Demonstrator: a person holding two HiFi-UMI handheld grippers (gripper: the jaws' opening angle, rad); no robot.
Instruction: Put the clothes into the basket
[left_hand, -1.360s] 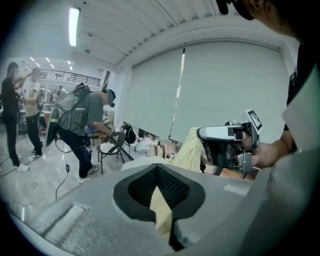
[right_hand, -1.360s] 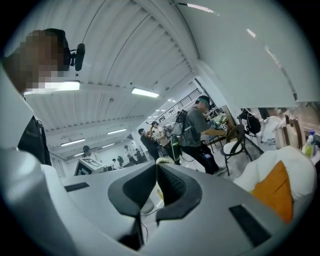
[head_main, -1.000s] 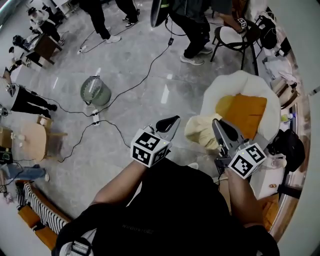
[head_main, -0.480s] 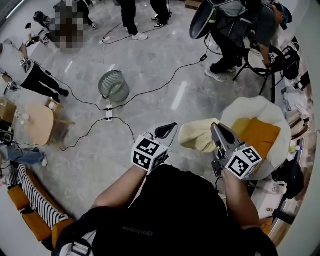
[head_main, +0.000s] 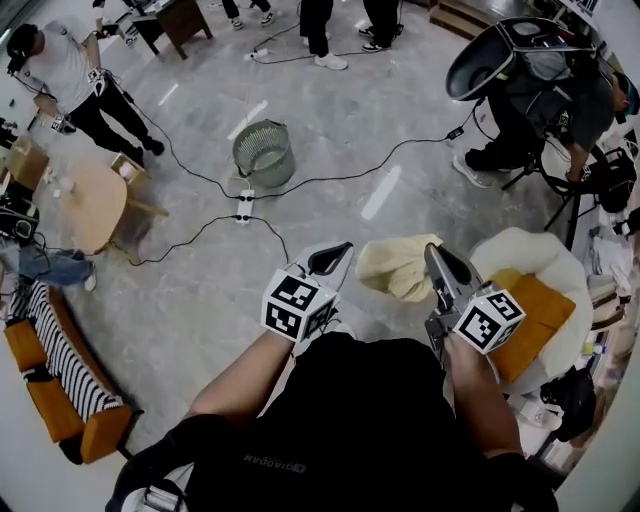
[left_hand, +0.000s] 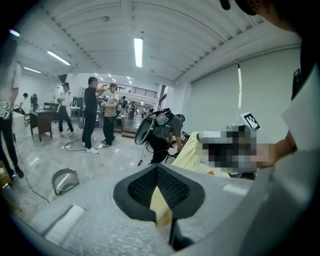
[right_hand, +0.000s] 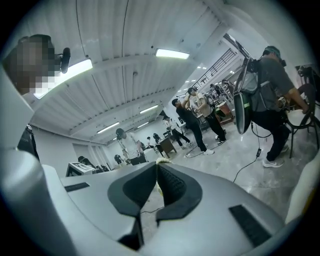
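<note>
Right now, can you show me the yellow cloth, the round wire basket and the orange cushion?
yellow cloth (head_main: 398, 266): head view, middle of the bunched fabric.
round wire basket (head_main: 268, 168): head view, its mesh side wall.
orange cushion (head_main: 540, 320): head view, middle of its top face.

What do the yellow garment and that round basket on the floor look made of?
Yellow garment: probably a soft, matte knit or fleece; it bunches and droops in folds.
Basket: likely thin metal wire mesh, greenish; its walls look see-through and finely lined.
</note>
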